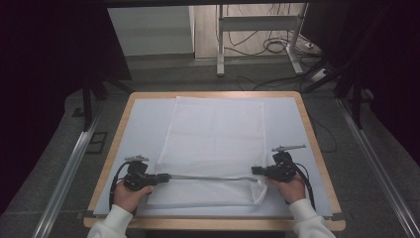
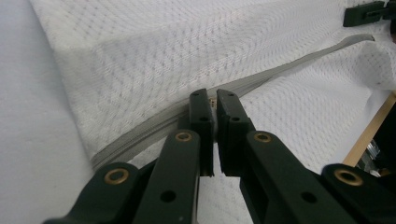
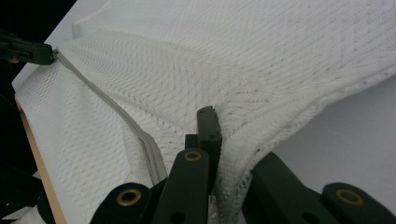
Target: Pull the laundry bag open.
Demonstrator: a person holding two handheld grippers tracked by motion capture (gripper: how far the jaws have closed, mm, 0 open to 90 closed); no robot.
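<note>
Jaws of the left gripper [image 2: 215,100] pinch the zipper [image 2: 280,70]; right gripper [image 3: 219,121] jaws clamp the mesh bag [image 1: 213,134]. Uneven pulling could slip the mesh free.

One mesh bag [image 1: 213,144], two hand-held grippers [image 1: 166,177] [image 1: 255,170]

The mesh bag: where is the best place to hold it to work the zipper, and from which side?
Judging by its pose, grip the mesh bag at the two ends of the grey zipper, coming from the sides along its line: the left gripper pinches the zipper end, the right gripper the corner fabric.
</note>
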